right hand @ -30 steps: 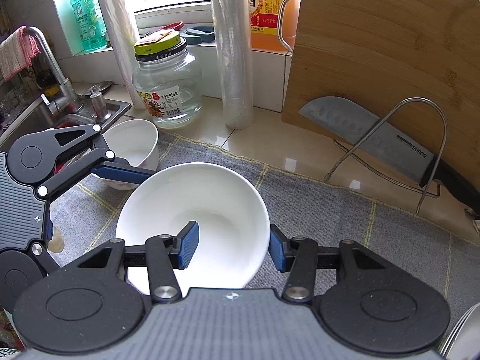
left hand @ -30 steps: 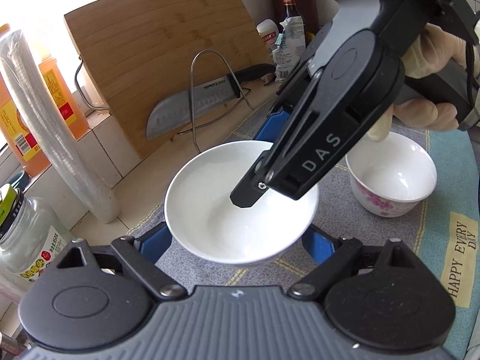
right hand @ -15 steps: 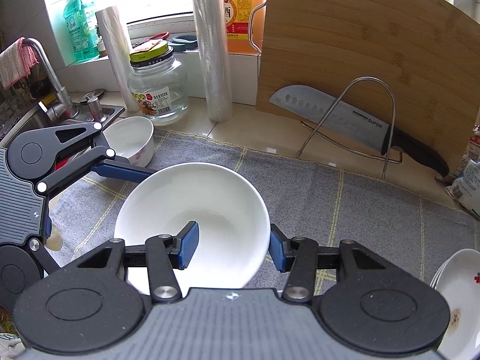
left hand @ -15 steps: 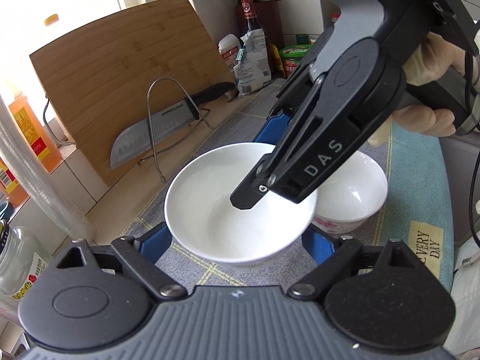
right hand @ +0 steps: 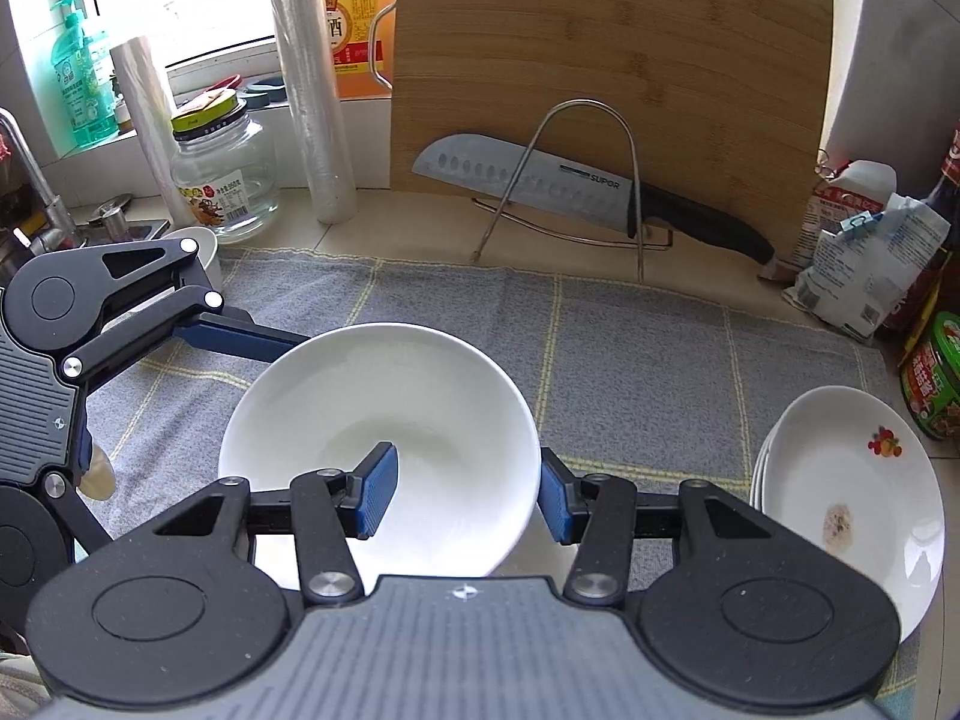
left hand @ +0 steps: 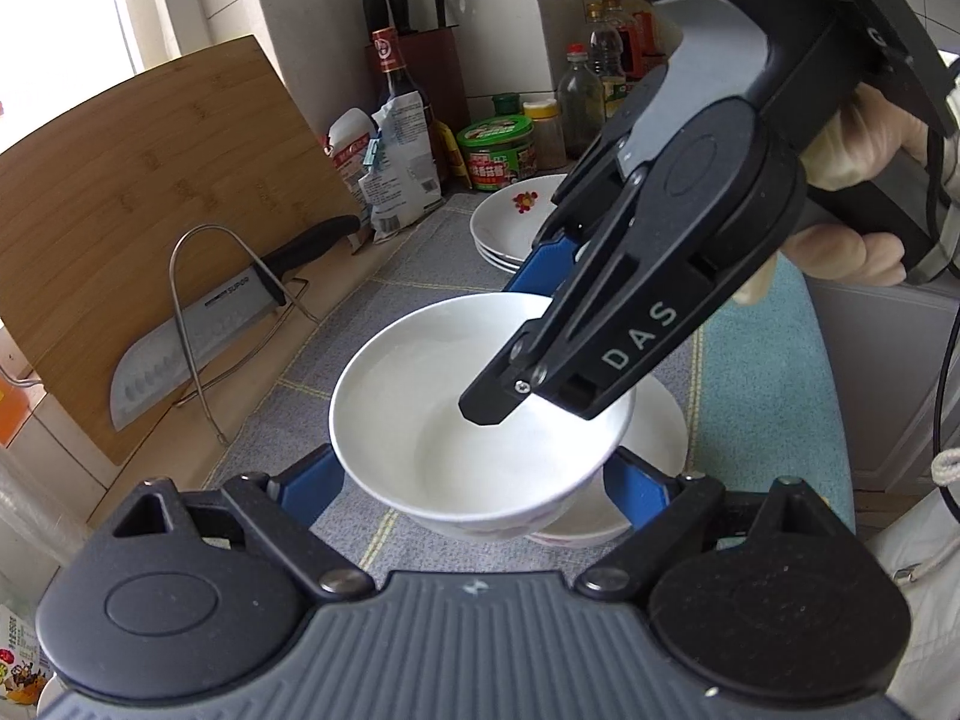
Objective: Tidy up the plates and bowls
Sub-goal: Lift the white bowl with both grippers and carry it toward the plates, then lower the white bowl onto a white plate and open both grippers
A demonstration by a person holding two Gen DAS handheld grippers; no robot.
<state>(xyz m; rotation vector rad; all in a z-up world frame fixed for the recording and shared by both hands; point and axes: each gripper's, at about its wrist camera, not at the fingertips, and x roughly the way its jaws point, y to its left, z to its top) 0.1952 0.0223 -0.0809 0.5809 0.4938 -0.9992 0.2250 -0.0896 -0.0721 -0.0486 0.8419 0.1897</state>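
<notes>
Right wrist: grey checked mat [right hand: 630,360] (tiled kitchen counter [right hand: 420,228]).

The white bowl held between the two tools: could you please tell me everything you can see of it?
The white bowl is plain, glossy, ceramic-looking, round, deep and empty. It is roughly upright above the grey cloth. The right tool clamps its near rim, one pad inside, one outside. The left tool brackets its sides. In the left view, another bowl lies just beneath it.
</notes>
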